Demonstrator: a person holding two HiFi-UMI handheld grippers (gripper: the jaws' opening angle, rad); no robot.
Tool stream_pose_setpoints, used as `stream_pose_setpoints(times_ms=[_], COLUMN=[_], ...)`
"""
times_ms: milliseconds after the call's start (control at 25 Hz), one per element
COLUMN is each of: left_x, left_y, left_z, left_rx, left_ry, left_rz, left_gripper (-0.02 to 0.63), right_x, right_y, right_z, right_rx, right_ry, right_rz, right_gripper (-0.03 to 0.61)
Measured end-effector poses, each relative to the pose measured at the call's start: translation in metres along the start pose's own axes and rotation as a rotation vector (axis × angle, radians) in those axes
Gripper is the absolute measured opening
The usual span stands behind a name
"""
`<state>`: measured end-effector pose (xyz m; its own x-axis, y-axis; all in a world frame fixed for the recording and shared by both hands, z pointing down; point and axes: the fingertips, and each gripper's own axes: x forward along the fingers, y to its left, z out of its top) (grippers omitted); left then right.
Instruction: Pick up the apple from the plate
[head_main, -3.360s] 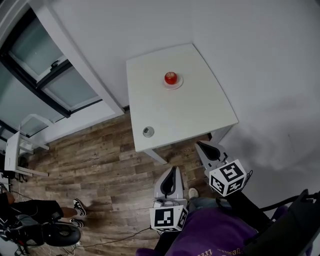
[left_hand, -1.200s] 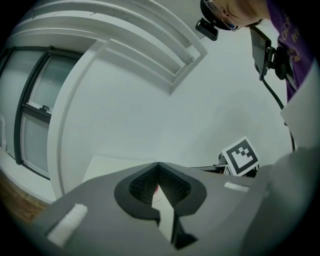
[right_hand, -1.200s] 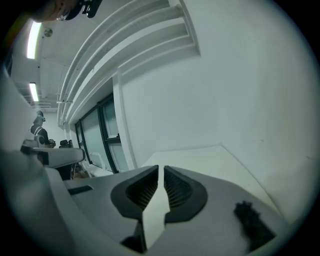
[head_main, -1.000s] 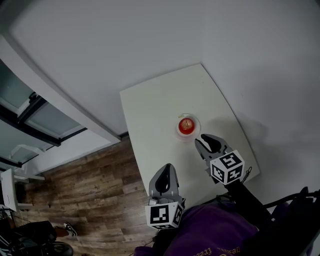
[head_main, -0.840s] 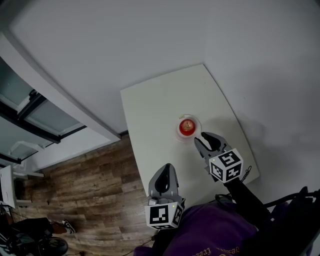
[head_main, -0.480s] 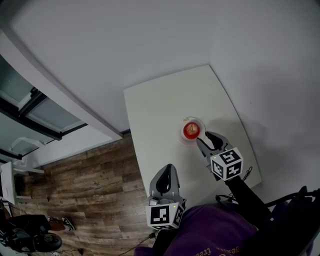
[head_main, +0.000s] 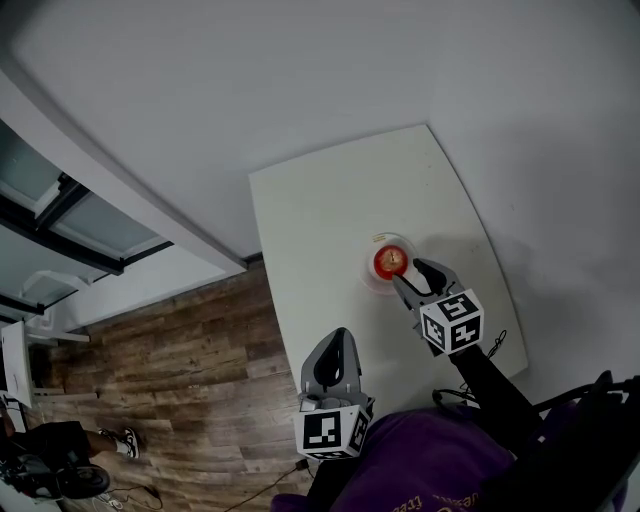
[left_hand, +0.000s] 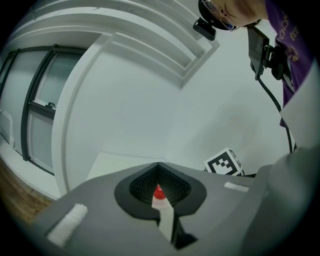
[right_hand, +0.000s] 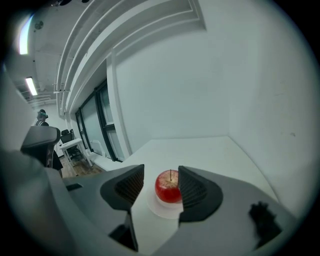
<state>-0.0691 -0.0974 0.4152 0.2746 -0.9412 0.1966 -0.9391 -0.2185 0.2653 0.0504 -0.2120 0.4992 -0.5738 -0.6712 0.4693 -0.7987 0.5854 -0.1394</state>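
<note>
A red apple (head_main: 389, 261) with a short stem sits on a small white plate (head_main: 372, 279) on the white table (head_main: 320, 225). My right gripper (head_main: 412, 273) is at the plate's near edge. In the right gripper view its jaws have just been opening and now stand open, with the apple (right_hand: 168, 187) on the plate (right_hand: 161, 209) just ahead in the gap; the pads (right_hand: 131, 184) do not press it. My left gripper (head_main: 337, 340) hangs over the table's near edge, shut and empty. In the left gripper view the apple (left_hand: 158, 191) shows as a red speck through the jaws' hollow.
The table stands in a corner of white walls; its right edge (head_main: 495, 290) runs close beside my right gripper. Wooden floor (head_main: 180, 360) and a window (head_main: 60, 220) lie to the left. The right gripper's marker cube (left_hand: 223, 164) shows in the left gripper view.
My right gripper has moved forward and down, from short of the plate to its near edge. The left gripper has barely shifted.
</note>
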Motion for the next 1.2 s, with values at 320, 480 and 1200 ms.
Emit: stream_pose_setpoints(times_ms=[320,480,1200], left_x=[0.004,0.005,0.014], left_y=[0.008,0.011,0.025], left_z=[-0.005,-0.006,-0.011], left_rx=[-0.003,-0.006,0.003], left_ry=[0.020,0.024,0.050], left_rz=[0.011,0.015,0.044], left_gripper=[0.006,0.006,0.006], right_x=[0.016,0.023,0.055], right_y=[-0.005,-0.008,-0.019], right_z=[-0.009,-0.012,-0.032], right_rx=[0.009,-0.003,-0.022], right_ry=[0.037,0.059,0.122], right_rz=[0.003,-0.004,-0.019], right_gripper=[0.245,0.266,0.331])
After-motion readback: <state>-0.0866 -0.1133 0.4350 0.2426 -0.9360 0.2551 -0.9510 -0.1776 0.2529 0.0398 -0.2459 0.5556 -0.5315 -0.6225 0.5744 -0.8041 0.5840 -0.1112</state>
